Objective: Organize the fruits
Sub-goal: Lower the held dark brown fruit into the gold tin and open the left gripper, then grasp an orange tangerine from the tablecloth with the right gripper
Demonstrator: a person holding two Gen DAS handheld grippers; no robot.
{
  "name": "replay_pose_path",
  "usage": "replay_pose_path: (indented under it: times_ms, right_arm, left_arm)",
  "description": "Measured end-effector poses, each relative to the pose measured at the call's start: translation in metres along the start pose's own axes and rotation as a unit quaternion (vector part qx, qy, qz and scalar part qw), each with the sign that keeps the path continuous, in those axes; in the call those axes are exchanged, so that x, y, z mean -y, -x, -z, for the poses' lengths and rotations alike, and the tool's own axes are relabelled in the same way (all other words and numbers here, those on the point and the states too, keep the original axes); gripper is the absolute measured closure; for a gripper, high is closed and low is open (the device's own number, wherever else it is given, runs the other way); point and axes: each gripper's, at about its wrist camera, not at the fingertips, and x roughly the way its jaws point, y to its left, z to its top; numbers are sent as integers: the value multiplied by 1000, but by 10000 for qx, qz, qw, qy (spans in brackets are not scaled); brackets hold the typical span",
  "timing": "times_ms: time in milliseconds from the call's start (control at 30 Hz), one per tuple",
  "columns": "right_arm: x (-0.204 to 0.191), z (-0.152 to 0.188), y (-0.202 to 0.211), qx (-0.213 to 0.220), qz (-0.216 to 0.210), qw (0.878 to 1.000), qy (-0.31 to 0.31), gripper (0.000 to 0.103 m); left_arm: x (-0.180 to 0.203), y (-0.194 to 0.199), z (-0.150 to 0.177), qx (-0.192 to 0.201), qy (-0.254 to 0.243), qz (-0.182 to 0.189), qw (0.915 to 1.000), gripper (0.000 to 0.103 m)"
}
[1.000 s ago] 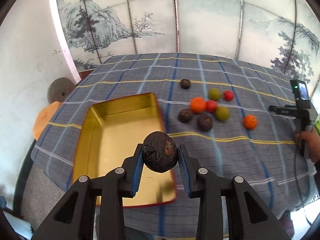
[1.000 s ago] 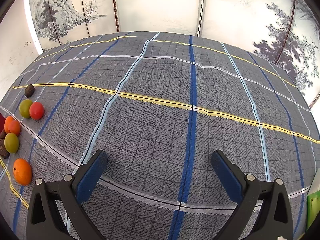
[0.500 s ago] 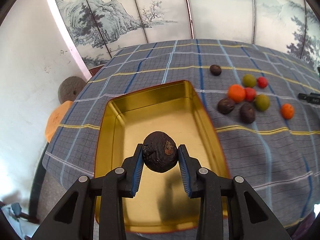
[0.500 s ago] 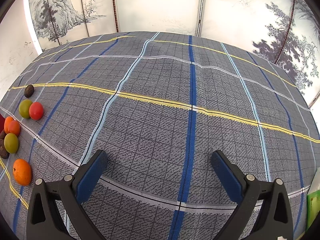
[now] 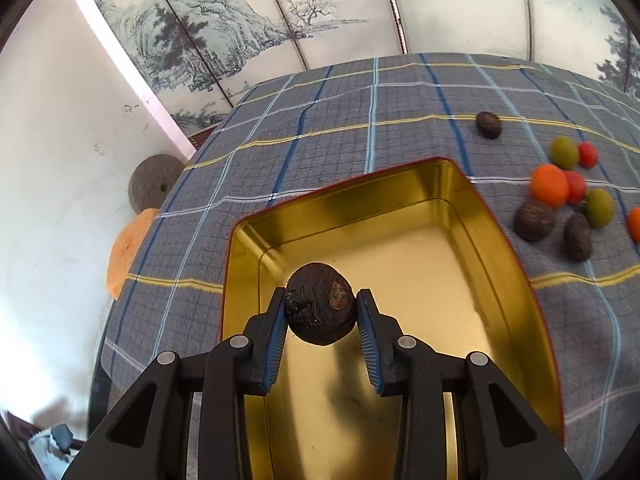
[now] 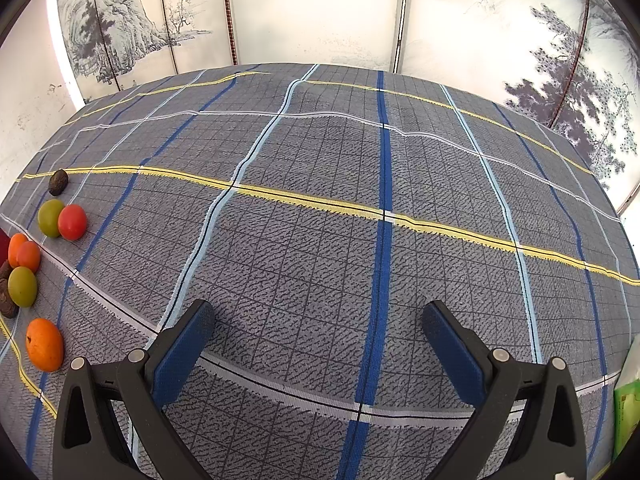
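My left gripper is shut on a dark wrinkled fruit and holds it above the gold metal tray, over its near half. Several loose fruits lie on the cloth right of the tray: an orange one, a green one, a red one, two dark ones and a lone dark one farther back. My right gripper is open and empty above bare cloth. The same fruits show at its far left, with an orange fruit nearest.
A grey plaid tablecloth covers the table. A painted folding screen stands behind it. A grey disc and an orange disc lean by the white wall off the table's left edge. A green packet sits at the right edge.
My left gripper has carried the dark fruit leftward and over the tray, which now sits centred beneath it. The right gripper has not moved.
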Motion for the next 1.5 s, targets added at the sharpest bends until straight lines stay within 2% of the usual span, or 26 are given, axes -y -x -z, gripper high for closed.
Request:
replay_pose_path:
  times_ms: [200, 800, 900, 933, 1033, 1133, 1233, 1367, 1400, 1433, 1500]
  right_arm:
    - [0, 0, 0, 0, 1, 10000, 0, 0]
    - [0, 0, 0, -1, 1, 10000, -1, 0]
    - [0, 0, 0, -3, 2, 10000, -2, 0]
    - [0, 0, 0, -2, 2, 10000, -1, 0]
    - [0, 0, 0, -3, 2, 10000, -2, 0]
    - [0, 0, 0, -4, 0, 10000, -4, 0]
    - [0, 0, 0, -5, -1, 10000, -4, 0]
    - [-1, 0, 1, -41, -42, 10000, -10, 0]
    - [-3, 2, 6, 16, -208, 9998, -6, 5]
    - [-6, 4, 15, 150, -393, 9991, 15, 16]
    - [-19, 10, 40, 515, -857, 9948, 185, 18]
  left_arm:
    - [-7, -21, -7, -218, -65, -44, 9997, 67]
    - [-16, -56, -24, -467, -12, -180, 9987, 66]
    - [-17, -56, -24, -424, -38, -306, 9986, 58]
    - [-18, -54, -23, -372, -34, -323, 9988, 50]
    - [-22, -44, -23, -236, 73, -261, 9994, 41]
    - [-29, -24, -19, -193, 409, -41, 9990, 40]
    - [-33, 15, -5, 141, 753, 143, 9970, 36]
    - [-29, 69, 28, 497, 1142, 752, 9894, 27]
    - [-26, 81, 37, 549, 1165, 809, 9884, 27]
    - [-23, 90, 44, 563, 1201, 862, 9874, 26]
    - [-17, 112, 66, 698, 1371, 969, 9833, 23]
